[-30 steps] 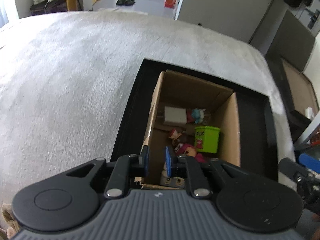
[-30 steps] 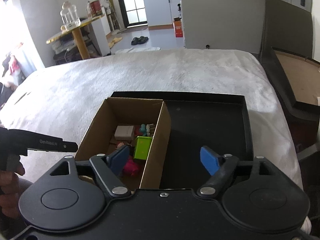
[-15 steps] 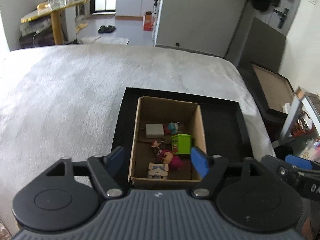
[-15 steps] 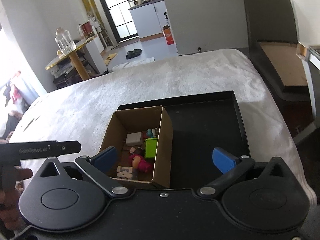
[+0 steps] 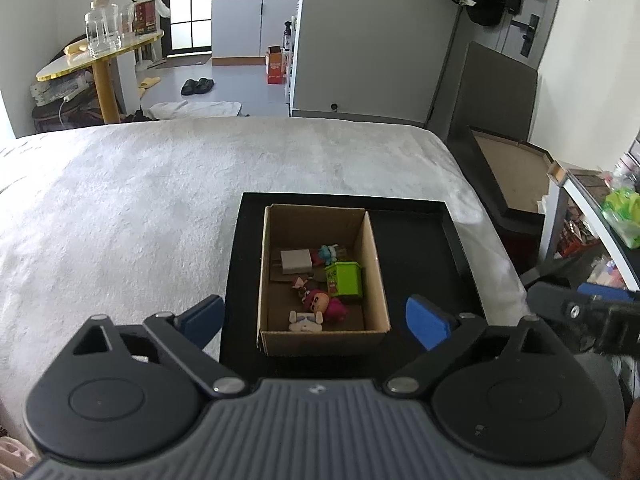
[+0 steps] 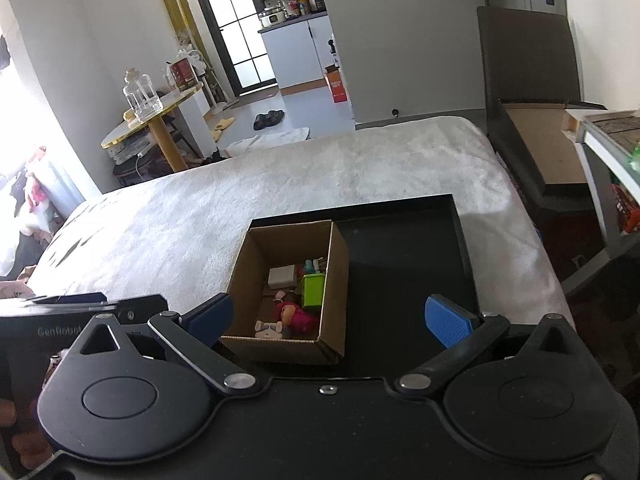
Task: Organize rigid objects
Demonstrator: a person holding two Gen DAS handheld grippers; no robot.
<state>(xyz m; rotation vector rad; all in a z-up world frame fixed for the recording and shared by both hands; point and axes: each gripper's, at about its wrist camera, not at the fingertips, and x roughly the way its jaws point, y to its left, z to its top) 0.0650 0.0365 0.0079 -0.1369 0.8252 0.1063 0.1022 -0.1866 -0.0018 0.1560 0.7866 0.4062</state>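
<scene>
An open cardboard box (image 5: 380, 280) (image 6: 336, 280) stands in the left half of a black tray (image 5: 420, 240) (image 6: 400, 248) on a white bed. Inside lie a white charger (image 5: 296, 262) (image 6: 282, 276), a green bin-shaped toy (image 5: 345, 278) (image 6: 312, 290), a pink-haired doll (image 5: 322, 304) (image 6: 294, 314), a small white figure (image 5: 306, 321) (image 6: 270, 328) and a blue-haired figure (image 5: 330, 252). My left gripper (image 5: 316, 320) hangs above and in front of the box, jaws still opening wide, nothing between them. My right gripper (image 6: 328, 318) is open and empty too.
The white bed cover (image 5: 140, 200) spreads left and behind the tray. A dark framed board (image 5: 512, 168) leans at the bed's right side beside a cluttered shelf (image 5: 600, 216). A yellow round table (image 5: 100, 56) with glass jars stands beyond the bed.
Both grippers have pulled up and back from the box. The left jaws went from nearly shut inside the box to wide open; the right jaws widened too. The white figure now lies in the box.
</scene>
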